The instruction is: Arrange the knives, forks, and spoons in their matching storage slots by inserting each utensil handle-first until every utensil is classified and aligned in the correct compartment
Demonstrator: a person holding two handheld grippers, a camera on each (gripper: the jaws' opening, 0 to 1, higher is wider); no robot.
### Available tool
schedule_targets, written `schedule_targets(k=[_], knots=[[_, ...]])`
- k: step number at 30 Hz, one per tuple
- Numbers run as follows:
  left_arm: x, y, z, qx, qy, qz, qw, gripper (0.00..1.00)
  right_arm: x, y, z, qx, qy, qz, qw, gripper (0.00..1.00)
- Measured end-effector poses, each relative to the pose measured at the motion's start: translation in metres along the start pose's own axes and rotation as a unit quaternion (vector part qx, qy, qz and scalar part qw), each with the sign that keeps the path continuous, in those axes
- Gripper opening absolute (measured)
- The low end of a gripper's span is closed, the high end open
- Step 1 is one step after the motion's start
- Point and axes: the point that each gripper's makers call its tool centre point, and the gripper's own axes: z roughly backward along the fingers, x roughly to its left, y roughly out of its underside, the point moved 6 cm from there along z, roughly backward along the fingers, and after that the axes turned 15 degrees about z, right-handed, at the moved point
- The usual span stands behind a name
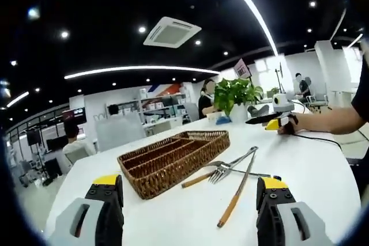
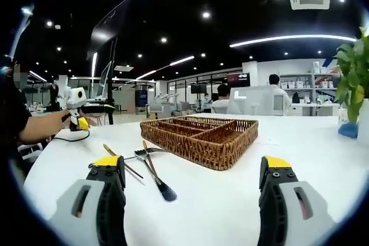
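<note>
- Left gripper view: the left gripper [image 1: 188, 211] sits low over a white counter [image 1: 323, 182], its two yellow-tipped jaws spread wide apart with nothing between them.
- Ahead and slightly left lies a wicker tray [image 1: 173, 159] with long divided compartments, all looking empty from this angle.
- Just right of the tray, a small heap of utensils lies on the counter: a fork [image 1: 216, 172] with a wooden handle, and a long wooden-handled piece [image 1: 236, 197], its head too small to identify, lying across the others.
- At the far right, the other gripper [image 1: 277, 120] rests in a person's hand near a potted plant [image 1: 236, 99].
- Risk, as a judgement: because the utensils cross and touch, closing on one could drag or flip its neighbour, perhaps pushing it toward the counter edge.

- Right gripper view: the right gripper [image 2: 193, 203] also has its jaws spread wide and empty, low over the counter.
- The tray sits ahead, centre right; the utensils lie left of it, including a knife [image 2: 155, 180] with its blade nearest the camera.
- Risk, as a judgement: the thin, flat pieces lie flush on a smooth counter, so the jaws could slip off, or grip at a skew so the handle misses its compartment. The light tray might also slide if nudged.
</note>
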Motion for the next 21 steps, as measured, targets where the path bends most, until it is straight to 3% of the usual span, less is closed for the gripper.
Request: schedule_targets(k=[4, 10, 12, 21], knots=[[0.01, -0.005, -0.026, -0.023, 0.0, 0.024, 0.9994, 1.0, 0.001, 0.0, 0.0, -0.002, -0.001, -0.003, 1.0, 1.0], [0.019, 0.01, -0.052, -0.016, 0.005, 0.033, 0.9993, 1.0, 0.001, 0.0, 0.0, -0.003, -0.002, -0.005, 1.0, 1.0], [0.017, 0.013, -0.054, -0.034, 0.024, 0.051, 0.9978, 1.0, 0.0, 0.0, 0.0, -0.004, -0.001, -0.007, 1.0, 1.0], [0.019, 0.024, -0.045, -0.021, 0.03, 0.038, 0.9986, 1.0, 0.001, 0.002, -0.001, -0.002, -0.004, -0.006, 1.0, 1.0]])
